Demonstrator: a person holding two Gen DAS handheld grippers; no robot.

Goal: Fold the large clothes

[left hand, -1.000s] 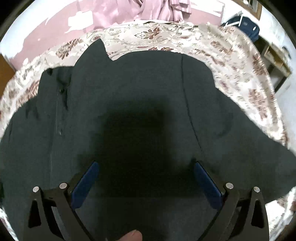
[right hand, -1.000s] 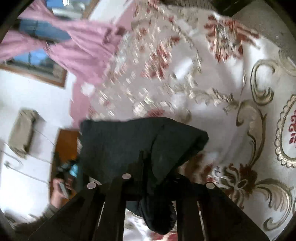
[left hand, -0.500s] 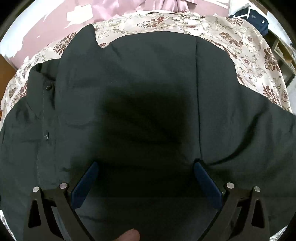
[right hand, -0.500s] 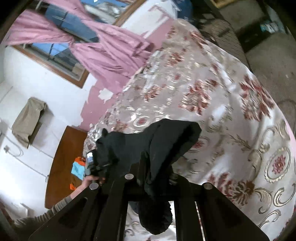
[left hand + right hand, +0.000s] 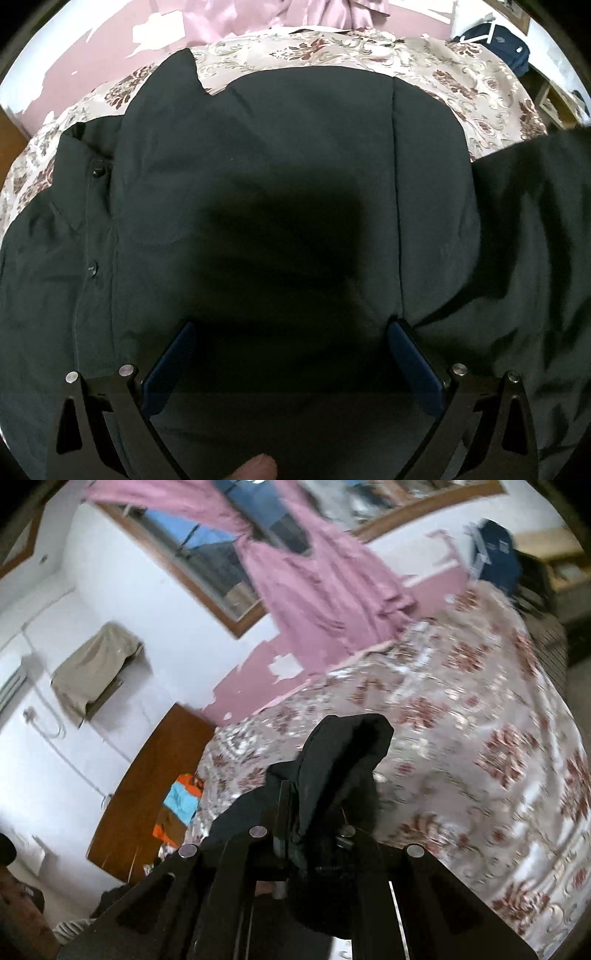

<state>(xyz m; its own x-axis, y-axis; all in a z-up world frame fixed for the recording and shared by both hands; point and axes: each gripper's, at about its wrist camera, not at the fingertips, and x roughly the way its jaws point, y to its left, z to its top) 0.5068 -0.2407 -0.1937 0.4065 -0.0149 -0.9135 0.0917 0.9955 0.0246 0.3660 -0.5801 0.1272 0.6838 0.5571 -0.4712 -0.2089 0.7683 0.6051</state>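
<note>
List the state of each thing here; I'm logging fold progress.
black shirt: spread on the bed, buttoned, one part lifted.
left gripper: open over the shirt.
right gripper: shut on a bunch of shirt fabric.
floral bedspread: covering the bed.
pink curtain: hanging, gathered.

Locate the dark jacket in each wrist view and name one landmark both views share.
Left wrist: the dark jacket fills most of the picture, spread over the bed, under the open left gripper.
Right wrist: a bunched fold of the jacket sits at lower centre, pinched in the shut jaws of the right gripper.
Shared landmark: the floral bedspread.
</note>
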